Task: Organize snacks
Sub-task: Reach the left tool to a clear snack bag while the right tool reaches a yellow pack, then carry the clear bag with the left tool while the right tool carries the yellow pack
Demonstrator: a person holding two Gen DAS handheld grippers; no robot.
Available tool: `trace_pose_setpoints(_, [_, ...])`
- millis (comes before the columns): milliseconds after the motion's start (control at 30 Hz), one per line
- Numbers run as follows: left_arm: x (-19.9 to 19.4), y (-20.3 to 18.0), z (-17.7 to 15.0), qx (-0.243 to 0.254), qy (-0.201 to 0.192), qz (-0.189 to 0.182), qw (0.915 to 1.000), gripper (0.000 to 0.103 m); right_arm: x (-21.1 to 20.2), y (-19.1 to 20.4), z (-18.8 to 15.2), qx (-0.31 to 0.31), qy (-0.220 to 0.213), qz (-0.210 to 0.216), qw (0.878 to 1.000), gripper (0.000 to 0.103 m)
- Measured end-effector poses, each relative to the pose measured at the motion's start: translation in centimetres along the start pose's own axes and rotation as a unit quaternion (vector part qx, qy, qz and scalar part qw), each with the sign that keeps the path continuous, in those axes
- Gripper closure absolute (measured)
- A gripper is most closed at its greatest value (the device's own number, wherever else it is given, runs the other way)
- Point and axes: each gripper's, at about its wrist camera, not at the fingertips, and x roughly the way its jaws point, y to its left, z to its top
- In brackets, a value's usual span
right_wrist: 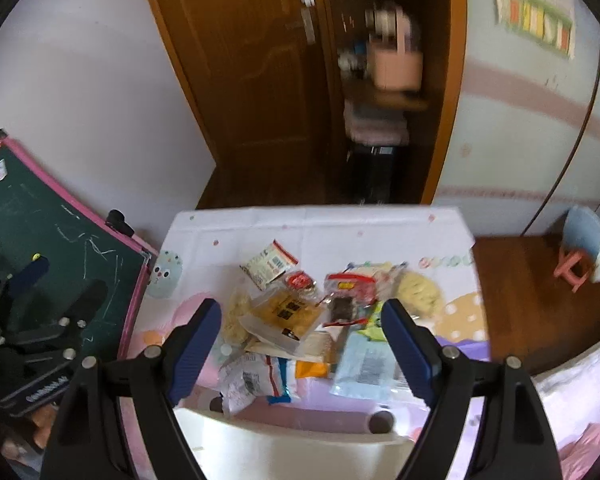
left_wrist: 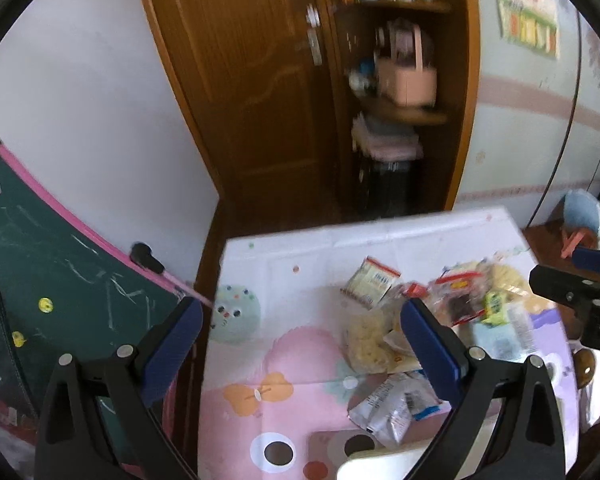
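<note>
Blurred packet print stayed unreadable; both the left gripper [left_wrist: 302, 334] and right gripper [right_wrist: 302, 330] were spread wide, empty, above the snacks [right_wrist: 300, 320]; only the right view showed the white bin [right_wrist: 284, 452] clearly.

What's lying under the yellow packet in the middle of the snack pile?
Under the yellow packet a white packet sticks out, and a bag of pale puffs shows at its left. Anything else beneath is covered.

Snack packets [right_wrist: 300, 320] lay heaped on the table [right_wrist: 380, 220] ahead of the right gripper [right_wrist: 306, 330], and ahead-right of the left gripper [left_wrist: 302, 342]. A bin rim [right_wrist: 284, 436] sat just beneath the right gripper. A chalkboard [left_wrist: 60, 264] leaned left of the table; a cabinet [right_wrist: 260, 80] stood beyond it.
</note>
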Motion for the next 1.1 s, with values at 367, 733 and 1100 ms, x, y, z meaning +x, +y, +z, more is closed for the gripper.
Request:
trace_pose_setpoints(367, [14.8, -2.5, -3.3, -0.006, 0.110, -0.036, 0.9932, 0.004, 15.3, -3.7, -2.0, 0.138, 0.125, 0.085, 0.979, 0.020])
trace_pose_setpoints(733, [20.1, -3.0, -6.5, -0.026, 0.157, -0.064, 0.9853, 0.004, 22.6, -2.6, -4.1, 0.182, 0.184, 0.107, 0.960, 0.020])
trace_pose_setpoints(1100, [21.1, -3.2, -6.9, -0.046, 0.181, -0.081, 0.9791, 0.004, 19.7, -2.4, -4.2, 0.142, 0.140, 0.064, 0.978, 0.047])
